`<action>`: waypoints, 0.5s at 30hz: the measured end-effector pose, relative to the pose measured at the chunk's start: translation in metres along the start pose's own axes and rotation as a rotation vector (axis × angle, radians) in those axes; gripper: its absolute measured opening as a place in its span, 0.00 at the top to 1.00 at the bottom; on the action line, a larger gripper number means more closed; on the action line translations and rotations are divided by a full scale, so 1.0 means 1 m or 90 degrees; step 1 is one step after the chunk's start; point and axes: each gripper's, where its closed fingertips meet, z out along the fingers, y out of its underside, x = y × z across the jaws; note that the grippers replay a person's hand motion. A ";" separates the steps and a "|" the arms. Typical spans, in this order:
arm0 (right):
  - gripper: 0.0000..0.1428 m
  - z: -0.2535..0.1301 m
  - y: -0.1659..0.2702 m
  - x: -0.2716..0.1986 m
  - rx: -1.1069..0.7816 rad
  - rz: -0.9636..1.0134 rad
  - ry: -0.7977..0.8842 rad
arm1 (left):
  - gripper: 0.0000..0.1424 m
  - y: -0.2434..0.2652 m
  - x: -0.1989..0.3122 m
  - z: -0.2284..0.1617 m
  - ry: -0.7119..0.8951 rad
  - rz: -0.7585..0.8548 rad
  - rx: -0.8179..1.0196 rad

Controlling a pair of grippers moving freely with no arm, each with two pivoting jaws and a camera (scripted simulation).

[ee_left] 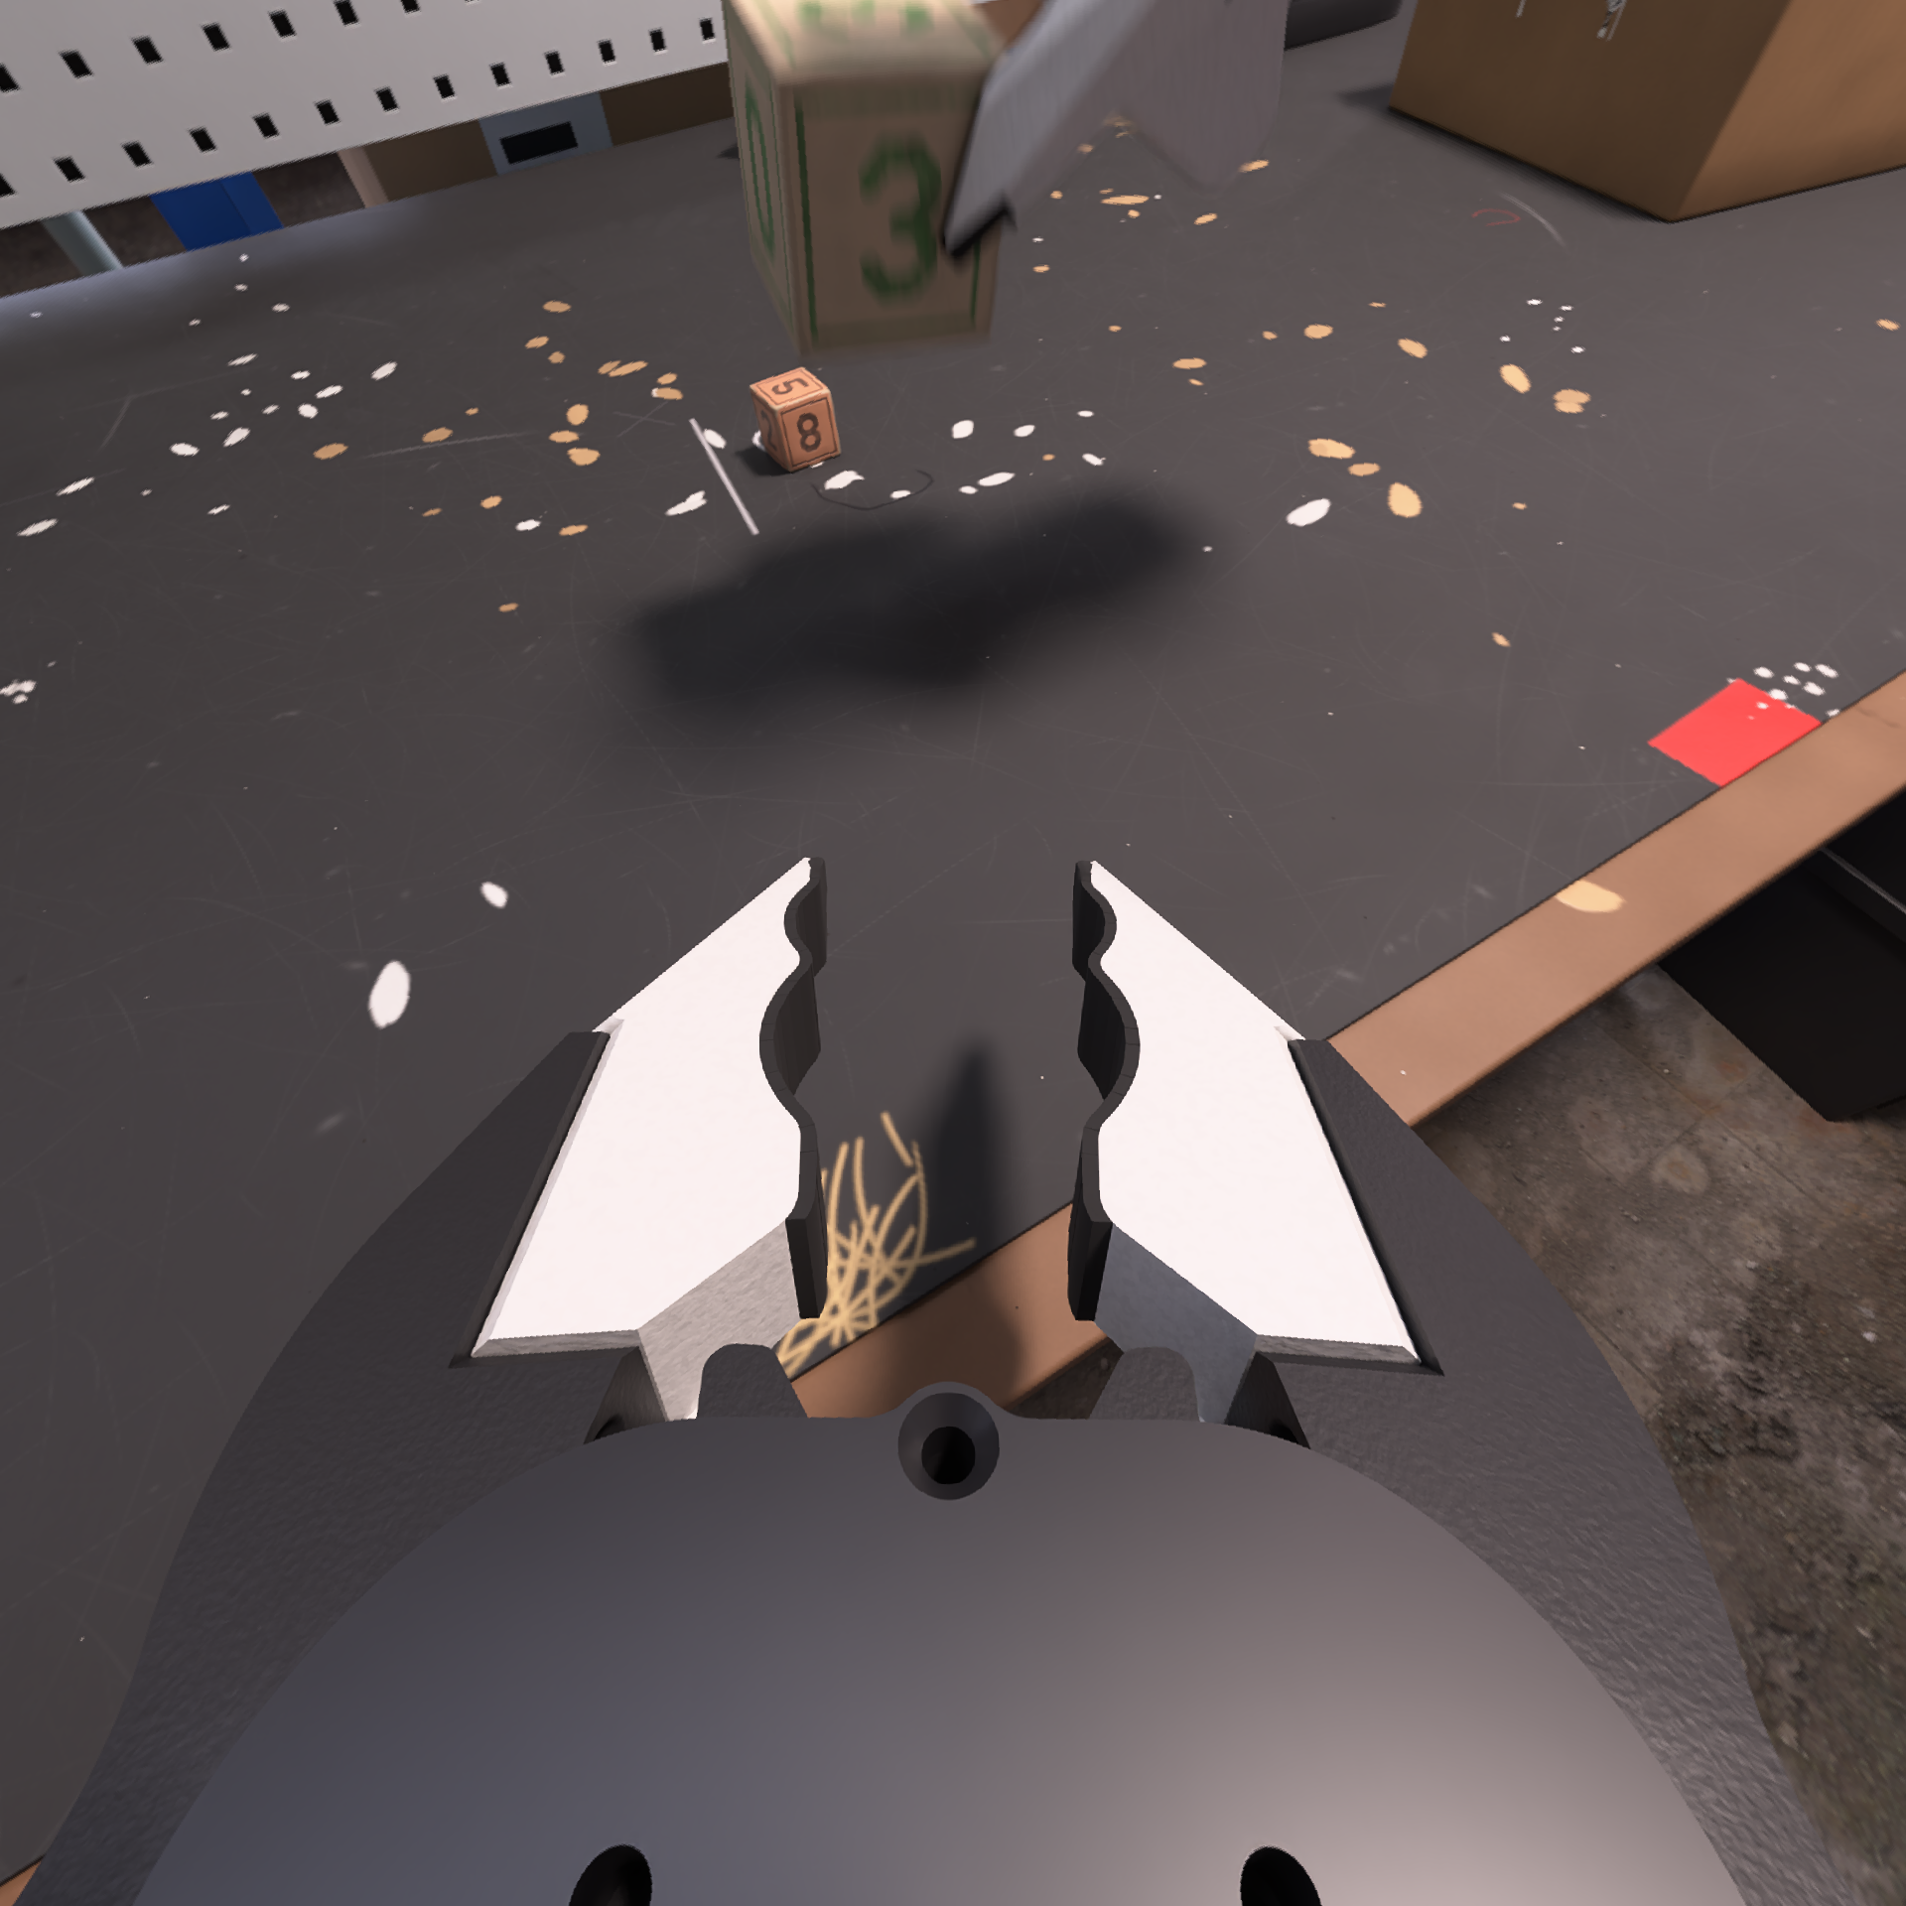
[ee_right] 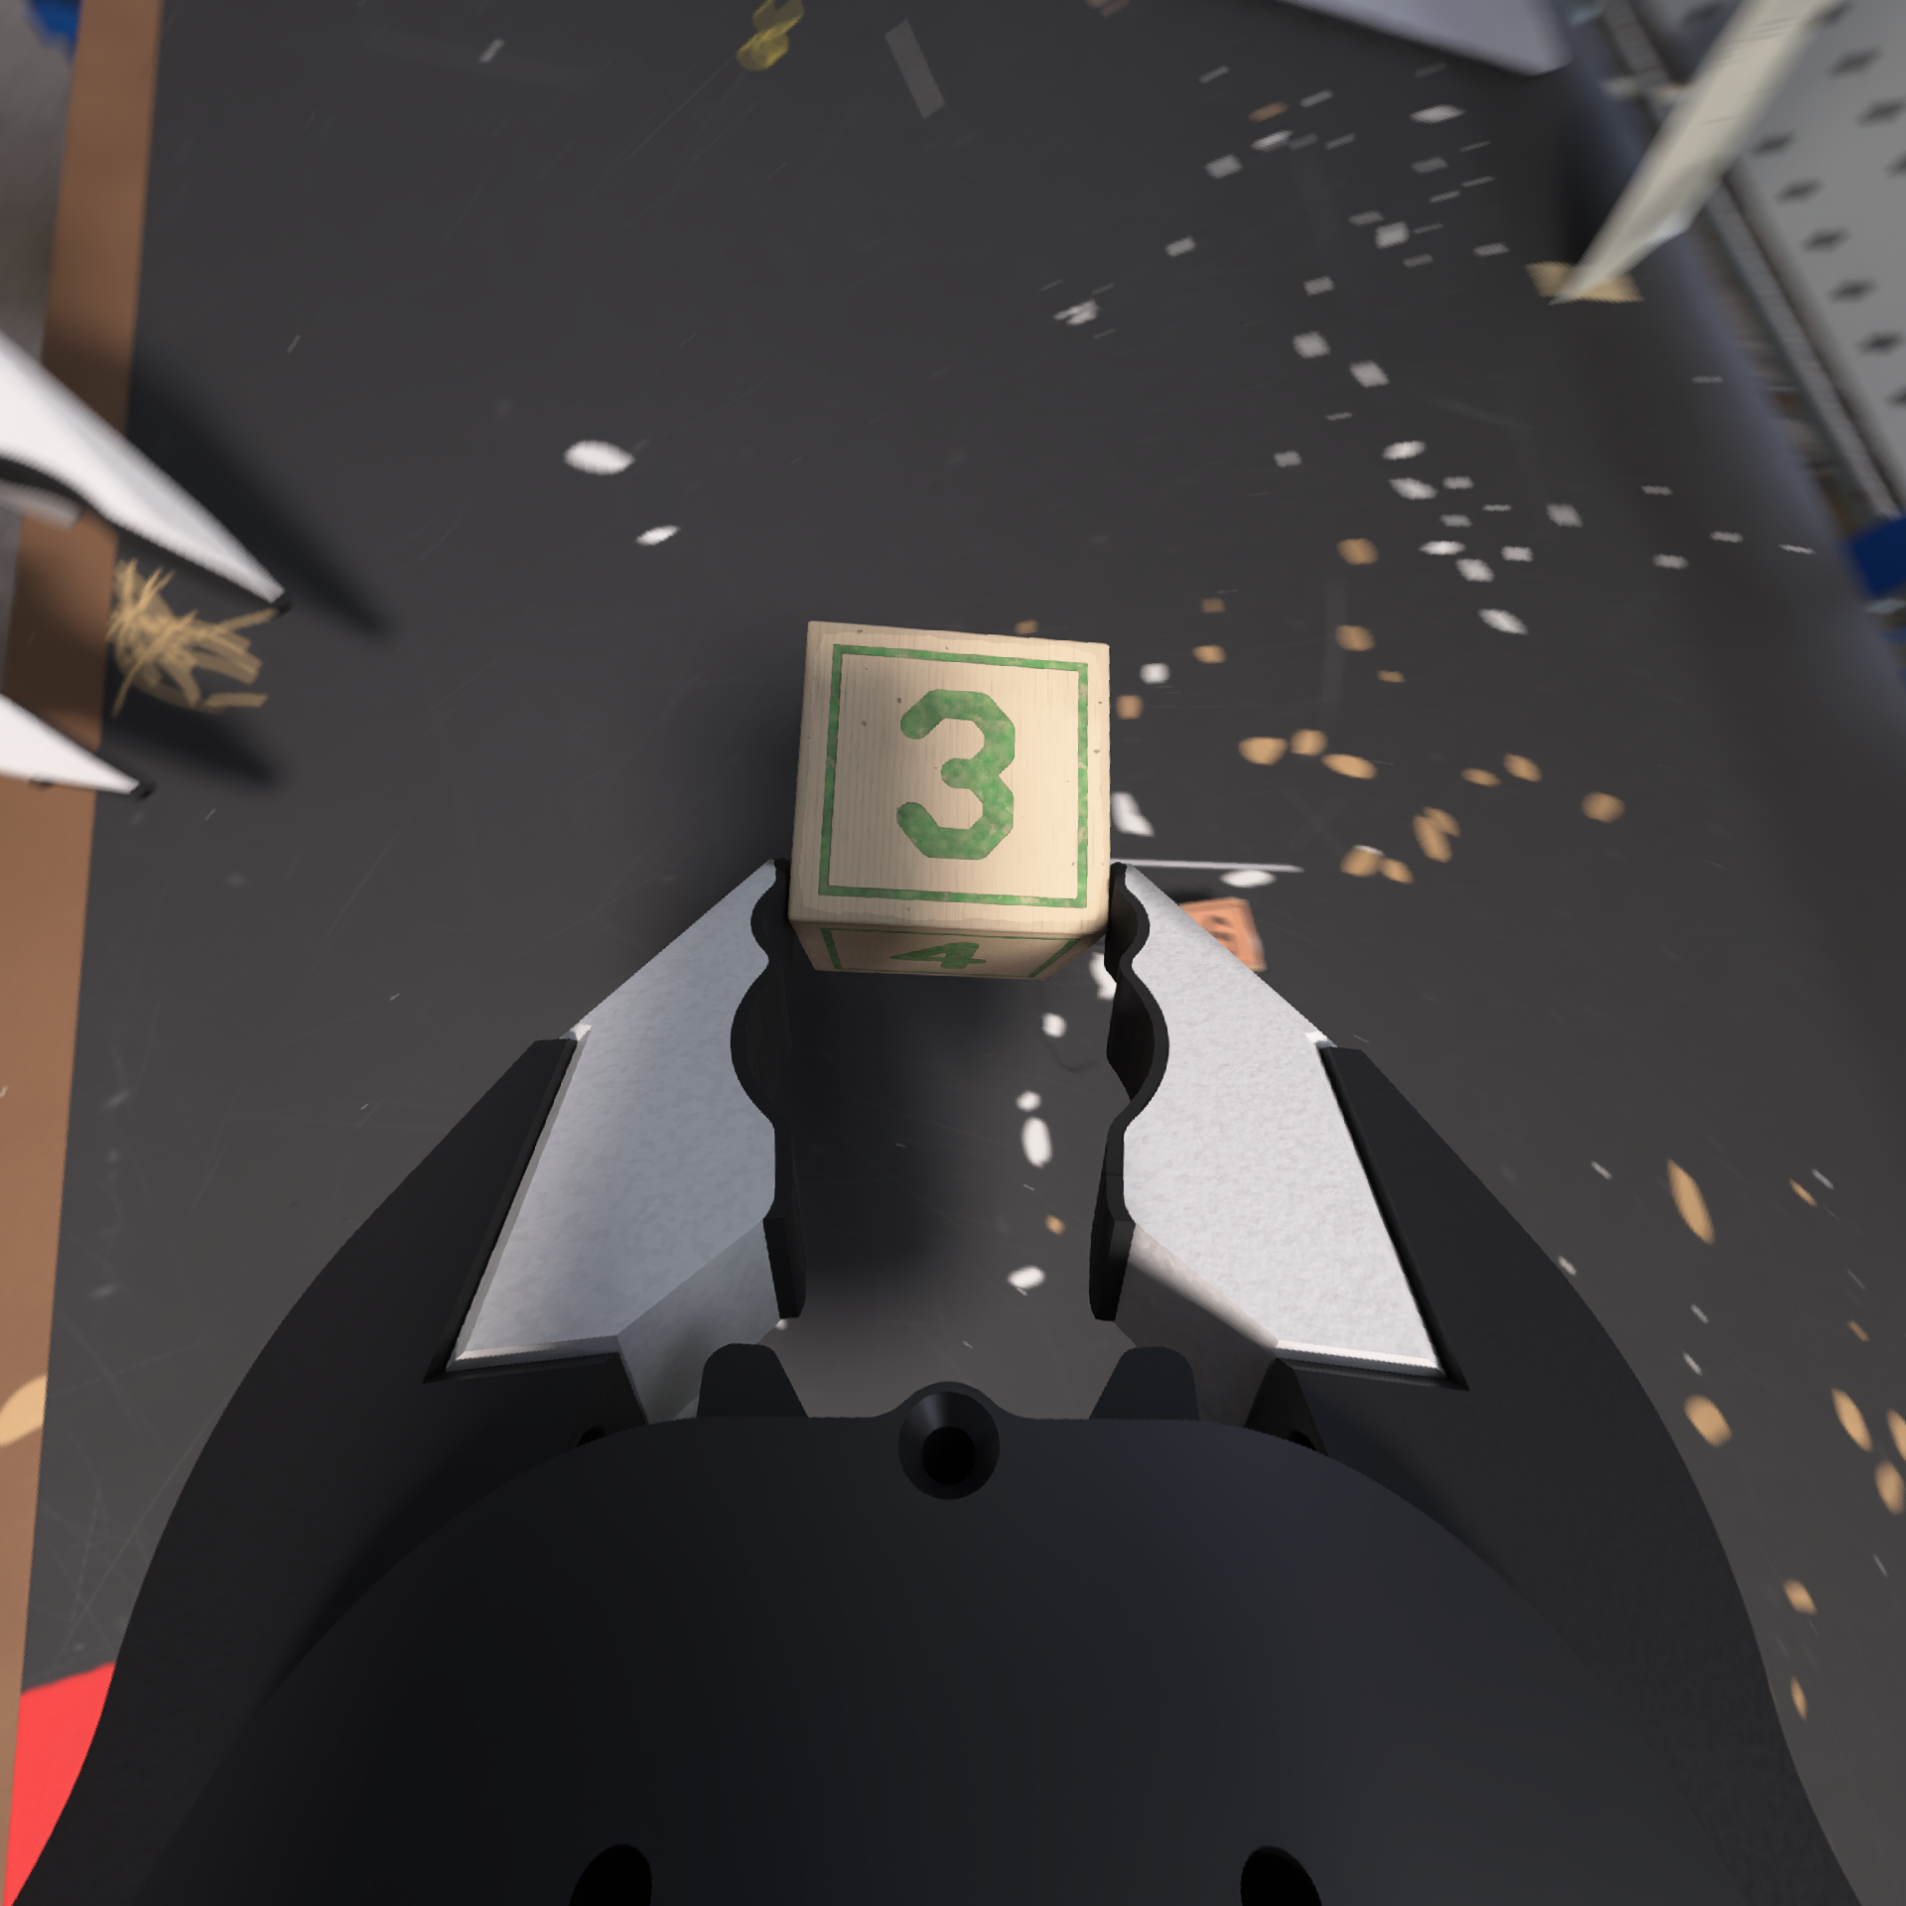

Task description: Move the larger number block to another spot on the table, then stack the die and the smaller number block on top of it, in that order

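While the larger number block [ee_right: 949,774] is clamped aloft by the right gripper [ee_right: 947,908], the left gripper [ee_left: 949,897] is held agape near the table [ee_left: 309,722] edge; small orange block [ee_left: 794,421] is left mid-table.

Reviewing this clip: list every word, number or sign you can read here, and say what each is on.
I leave the writing itself unquoted; these things bear it.
On the pale wooden block in the right claw: green framed figures on its faces, legible.
On the small brown cube on the table: dark figures, legible.
On the cardboard box: faint marks, too small to read.
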 end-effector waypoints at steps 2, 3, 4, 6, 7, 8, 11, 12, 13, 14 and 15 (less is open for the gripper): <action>0.57 0.022 0.008 -0.023 -0.035 -0.039 -0.047 | 0.66 0.001 -0.003 0.003 -0.005 -0.006 -0.005; 0.57 0.031 0.013 -0.031 -0.054 -0.053 -0.063 | 0.66 0.001 -0.004 0.003 -0.007 -0.008 -0.009; 0.57 0.039 0.017 -0.038 -0.069 -0.068 -0.079 | 0.66 0.002 -0.006 0.004 -0.011 -0.011 -0.012; 0.57 0.052 0.024 -0.046 -0.080 -0.092 -0.104 | 0.66 0.003 -0.010 0.004 -0.016 -0.016 -0.013; 0.57 0.057 0.026 -0.047 -0.077 -0.095 -0.108 | 0.66 0.004 -0.011 0.004 -0.017 -0.019 -0.015; 0.57 0.061 0.029 -0.046 -0.076 -0.092 -0.108 | 0.66 0.004 -0.012 0.004 -0.016 -0.021 -0.016; 0.57 0.070 0.033 -0.039 -0.056 -0.058 -0.107 | 0.66 0.005 -0.013 0.003 -0.014 -0.024 -0.017; 0.57 0.071 0.035 -0.039 -0.048 -0.047 -0.112 | 0.66 0.006 -0.012 0.003 -0.013 -0.023 -0.019; 0.57 0.072 0.037 -0.038 -0.044 -0.040 -0.116 | 0.66 0.006 -0.012 0.003 -0.011 -0.022 -0.019; 0.57 0.072 0.038 -0.038 -0.037 -0.035 -0.115 | 0.66 0.007 -0.011 0.004 -0.009 -0.022 -0.020; 0.57 0.071 0.039 -0.037 -0.028 -0.032 -0.110 | 0.66 0.008 -0.010 0.004 -0.006 -0.020 -0.022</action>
